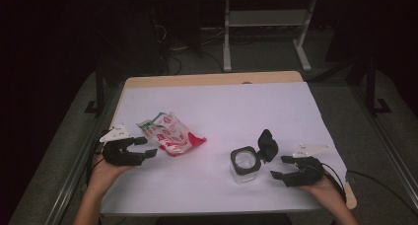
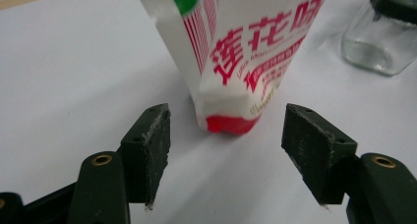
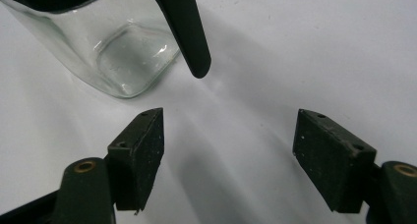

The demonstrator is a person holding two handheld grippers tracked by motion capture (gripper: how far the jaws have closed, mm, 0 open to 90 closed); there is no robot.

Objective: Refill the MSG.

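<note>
White sheeting covers the bench (image 1: 222,101), bare toward its far edge. Left gripper (image 1: 143,147) gapes beside a crinkled glossy pouch (image 1: 170,132); right gripper (image 1: 282,167) gapes near a square glass jar (image 1: 245,165).

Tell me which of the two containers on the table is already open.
The glass jar by the right gripper: its black hinged lid is flipped up. The red-and-white pouch by the left gripper shows no opening.

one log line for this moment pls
left gripper: open, at pouch | right gripper: open, near glass jar | lid: flipped open
</note>
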